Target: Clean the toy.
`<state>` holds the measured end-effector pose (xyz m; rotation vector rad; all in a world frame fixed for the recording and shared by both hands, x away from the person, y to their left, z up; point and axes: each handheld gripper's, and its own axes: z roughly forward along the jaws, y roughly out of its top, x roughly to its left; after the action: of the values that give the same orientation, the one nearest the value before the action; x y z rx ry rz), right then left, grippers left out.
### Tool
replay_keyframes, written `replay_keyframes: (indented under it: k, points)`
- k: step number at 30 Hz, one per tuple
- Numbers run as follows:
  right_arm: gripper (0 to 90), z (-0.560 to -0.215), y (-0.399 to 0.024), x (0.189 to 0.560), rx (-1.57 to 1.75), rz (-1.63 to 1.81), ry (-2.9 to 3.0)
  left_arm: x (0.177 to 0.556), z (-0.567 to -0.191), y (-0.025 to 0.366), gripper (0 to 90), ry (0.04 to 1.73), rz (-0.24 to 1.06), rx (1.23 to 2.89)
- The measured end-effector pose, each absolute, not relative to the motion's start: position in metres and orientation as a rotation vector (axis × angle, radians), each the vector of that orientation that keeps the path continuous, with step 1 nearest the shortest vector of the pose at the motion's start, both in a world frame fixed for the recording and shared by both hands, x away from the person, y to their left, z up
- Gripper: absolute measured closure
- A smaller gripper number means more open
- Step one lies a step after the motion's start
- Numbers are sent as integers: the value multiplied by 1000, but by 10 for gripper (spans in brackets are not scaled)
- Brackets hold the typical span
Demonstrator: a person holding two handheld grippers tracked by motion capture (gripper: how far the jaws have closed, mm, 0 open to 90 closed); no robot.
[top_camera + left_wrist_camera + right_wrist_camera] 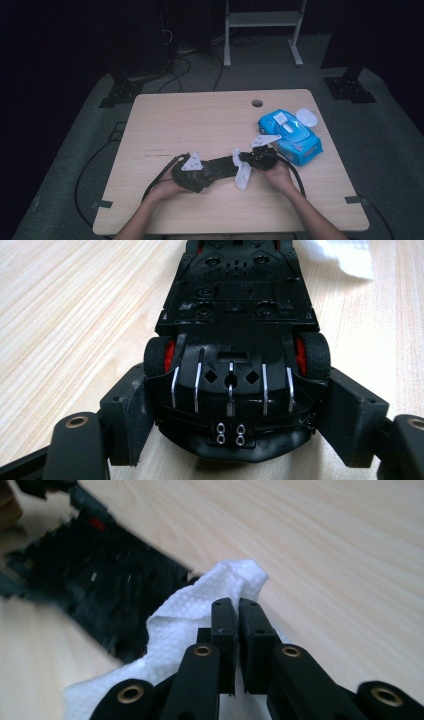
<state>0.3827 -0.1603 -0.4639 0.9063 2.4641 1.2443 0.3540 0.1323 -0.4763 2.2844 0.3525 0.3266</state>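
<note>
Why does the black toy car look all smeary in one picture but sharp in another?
In the right gripper view the toy car is blurred and blocky, while the white wipe looks sharper. In the left gripper view the car is crisp. The high view is dim, with dark surroundings.

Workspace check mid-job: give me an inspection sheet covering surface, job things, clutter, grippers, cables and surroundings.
Surface: light wooden table, round hole near its far edge.
Job's things: black toy car lying underside up; white wipe beside it.
Clutter: blue wipes pack, lid open, at the right.
Grippers: left gripper clamps the car's end; right gripper shut on the wipe.
Cables: black cables trail from both grippers.
Surroundings: grey floor, white frame beyond.
</note>
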Motion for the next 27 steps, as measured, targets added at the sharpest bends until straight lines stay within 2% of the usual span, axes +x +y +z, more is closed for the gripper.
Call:
replay_keyframes:
  k: [4,9,22,27]
  points:
    - [853,-467,-170,367,903,1254,2493,354,-476,132,241,356,328,2276]
    - [854,-461,-162,354,833,1269,2528,354,-476,132,241,354,330,2284]
    - [854,-448,-67,348,604,1411,2610,353,-476,130,241,357,339,2285]
    - [855,-447,-59,363,625,1377,2576,353,-476,132,241,363,332,2286]
